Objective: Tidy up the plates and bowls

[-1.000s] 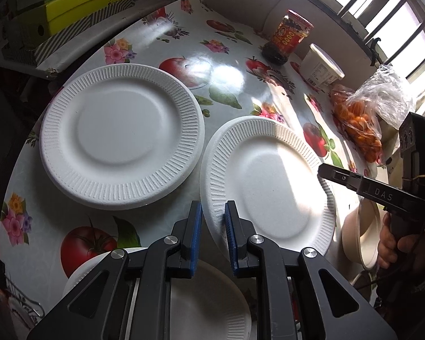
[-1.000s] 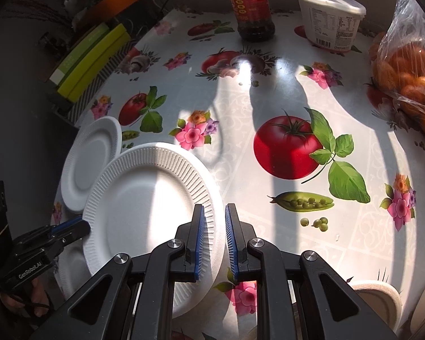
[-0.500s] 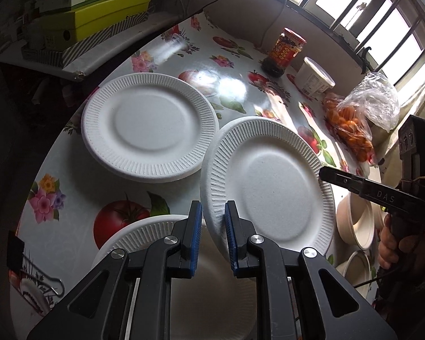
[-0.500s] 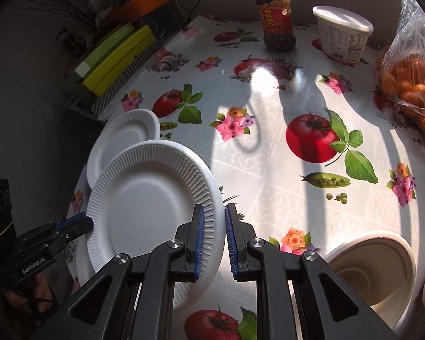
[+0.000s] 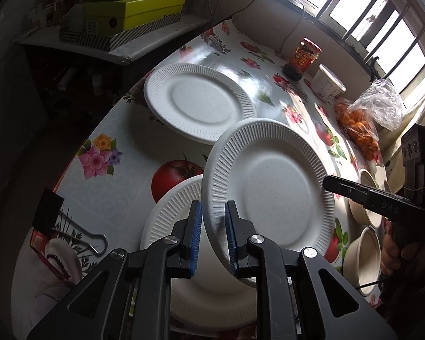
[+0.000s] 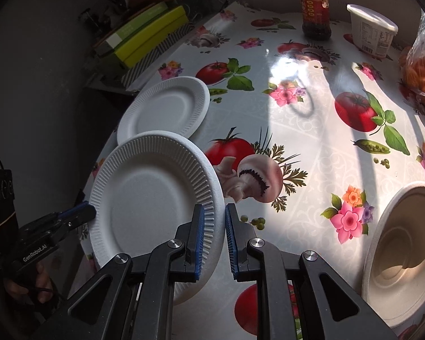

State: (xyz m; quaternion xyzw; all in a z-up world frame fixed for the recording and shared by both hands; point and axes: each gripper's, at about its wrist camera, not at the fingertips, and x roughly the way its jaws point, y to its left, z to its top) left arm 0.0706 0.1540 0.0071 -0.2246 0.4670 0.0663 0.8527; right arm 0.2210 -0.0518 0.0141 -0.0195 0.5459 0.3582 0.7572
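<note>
Plate (image 5: 272, 187) held tilted off the table (image 6: 311, 130), both grippers clamping opposite rims.

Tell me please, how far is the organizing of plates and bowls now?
Nothing looks finished. Both grippers, left gripper and right gripper, are shut on one white ribbed paper plate, held above a second white plate. A third plate and the beige paper bowls remain unstacked.
</note>
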